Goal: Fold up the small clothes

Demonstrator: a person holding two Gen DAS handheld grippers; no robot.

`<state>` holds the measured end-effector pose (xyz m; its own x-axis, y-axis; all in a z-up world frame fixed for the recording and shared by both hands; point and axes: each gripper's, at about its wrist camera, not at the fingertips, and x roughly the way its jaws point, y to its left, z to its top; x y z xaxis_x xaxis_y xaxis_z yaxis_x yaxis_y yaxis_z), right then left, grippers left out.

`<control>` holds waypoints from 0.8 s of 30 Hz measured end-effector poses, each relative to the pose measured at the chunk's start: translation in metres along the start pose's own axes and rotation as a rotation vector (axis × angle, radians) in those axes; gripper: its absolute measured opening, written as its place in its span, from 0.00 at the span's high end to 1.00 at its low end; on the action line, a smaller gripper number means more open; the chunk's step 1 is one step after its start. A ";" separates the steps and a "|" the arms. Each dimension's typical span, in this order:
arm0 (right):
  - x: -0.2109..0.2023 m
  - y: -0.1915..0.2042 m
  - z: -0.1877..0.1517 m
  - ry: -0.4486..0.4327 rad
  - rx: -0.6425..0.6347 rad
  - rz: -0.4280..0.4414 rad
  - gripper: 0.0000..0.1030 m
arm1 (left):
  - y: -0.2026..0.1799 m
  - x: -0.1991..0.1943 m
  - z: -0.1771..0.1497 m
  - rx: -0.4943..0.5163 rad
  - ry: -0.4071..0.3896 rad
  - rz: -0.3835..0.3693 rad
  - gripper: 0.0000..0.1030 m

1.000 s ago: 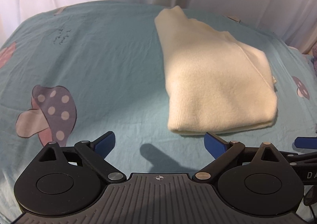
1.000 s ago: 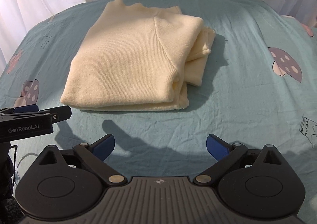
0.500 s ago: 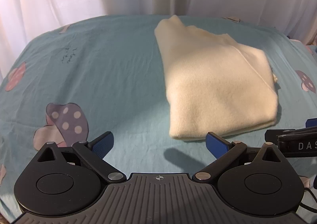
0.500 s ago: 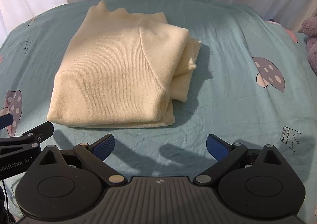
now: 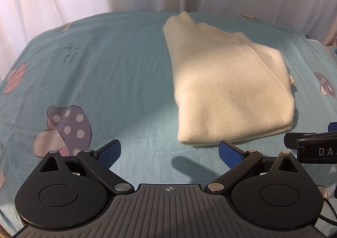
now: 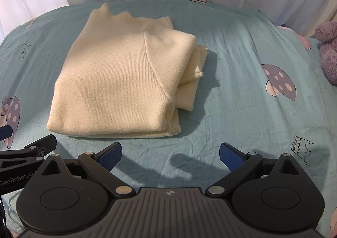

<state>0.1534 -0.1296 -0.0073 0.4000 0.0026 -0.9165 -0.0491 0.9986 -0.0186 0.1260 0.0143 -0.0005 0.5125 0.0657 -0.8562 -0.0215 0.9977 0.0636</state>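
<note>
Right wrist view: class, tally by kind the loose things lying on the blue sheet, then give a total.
Folded cream sweater: 1
Purple plush toy, at the right edge: 1
Total: 2

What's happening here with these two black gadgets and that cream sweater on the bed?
A person is folding small clothes using a handheld claw in each hand. The cream sweater lies folded in a neat stack on the teal mushroom-print bedsheet. Both the left claw and the right claw hover open just short of it, holding nothing.
</note>
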 end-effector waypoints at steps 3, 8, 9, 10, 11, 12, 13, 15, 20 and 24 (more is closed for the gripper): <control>-0.001 0.000 0.000 -0.002 0.003 -0.002 0.04 | 0.000 0.000 0.000 0.000 0.001 -0.001 0.01; -0.001 0.000 0.001 -0.004 0.001 -0.008 0.04 | 0.000 0.001 0.001 0.002 0.005 -0.003 0.01; 0.000 0.000 0.001 -0.003 0.000 -0.009 0.04 | 0.001 0.001 0.001 0.002 0.006 -0.004 0.01; -0.001 0.001 0.001 -0.003 -0.001 -0.009 0.04 | 0.001 0.001 0.001 0.002 0.006 -0.003 0.01; -0.001 0.001 0.001 -0.003 -0.002 -0.010 0.04 | 0.001 0.001 0.001 0.002 0.006 -0.003 0.01; -0.001 0.001 0.001 -0.004 -0.004 -0.011 0.04 | 0.000 0.001 0.001 0.001 0.007 -0.003 0.01; -0.001 0.001 0.002 -0.008 -0.007 -0.014 0.04 | 0.000 0.001 0.001 0.001 0.007 -0.004 0.01; -0.001 0.002 0.002 -0.011 -0.009 -0.017 0.04 | 0.001 0.001 0.001 0.001 0.006 -0.005 0.01; -0.003 0.002 0.003 -0.019 -0.020 -0.026 0.04 | 0.001 0.002 0.001 0.002 0.008 -0.002 0.01; -0.003 0.002 0.003 -0.019 -0.019 -0.028 0.04 | 0.002 0.002 0.001 -0.002 0.010 -0.002 0.01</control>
<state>0.1548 -0.1278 -0.0033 0.4185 -0.0244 -0.9079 -0.0546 0.9972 -0.0520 0.1280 0.0161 -0.0019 0.5042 0.0638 -0.8612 -0.0225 0.9979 0.0608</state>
